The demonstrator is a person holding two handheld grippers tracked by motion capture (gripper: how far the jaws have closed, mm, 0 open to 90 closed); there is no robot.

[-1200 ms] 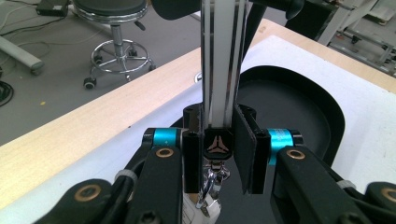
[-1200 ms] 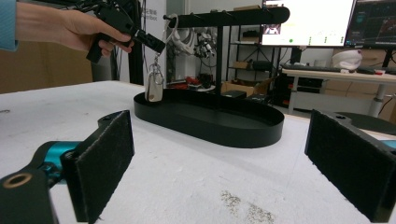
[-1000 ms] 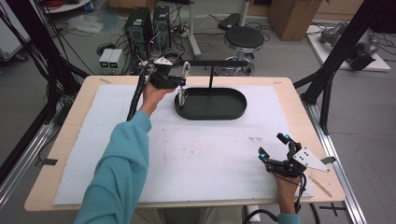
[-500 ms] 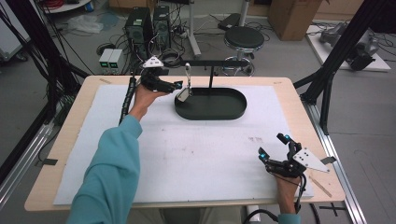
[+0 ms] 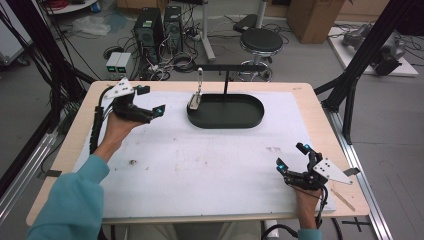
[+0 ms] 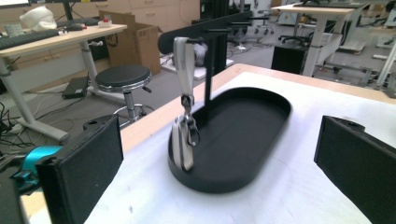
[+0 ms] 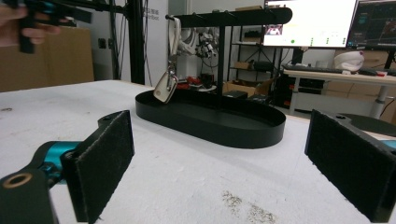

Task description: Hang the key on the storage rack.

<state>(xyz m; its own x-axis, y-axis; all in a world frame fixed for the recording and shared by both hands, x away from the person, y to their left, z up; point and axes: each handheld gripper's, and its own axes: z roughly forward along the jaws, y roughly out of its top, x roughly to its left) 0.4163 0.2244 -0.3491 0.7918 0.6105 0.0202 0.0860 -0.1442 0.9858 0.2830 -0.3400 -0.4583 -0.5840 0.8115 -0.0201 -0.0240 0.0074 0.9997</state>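
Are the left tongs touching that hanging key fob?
Apart. In the left gripper view the key fob hangs beyond the open left tongs, white mat between them.

The right hand-held gripper (image 5: 294,161) at lower right hides most of the hand behind it. In the left gripper view, the frame's bottom edge cuts both jaws. The small mark (image 5: 133,162) on the counter (image 5: 210,170) is too small to identify.

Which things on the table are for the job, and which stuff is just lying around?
For the job, probably:
- key fob hanging by its strap
- black rack
- black tray
- left gripper, open
- right gripper, open

Just lying around:
- stool
- computer towers
- cardboard box
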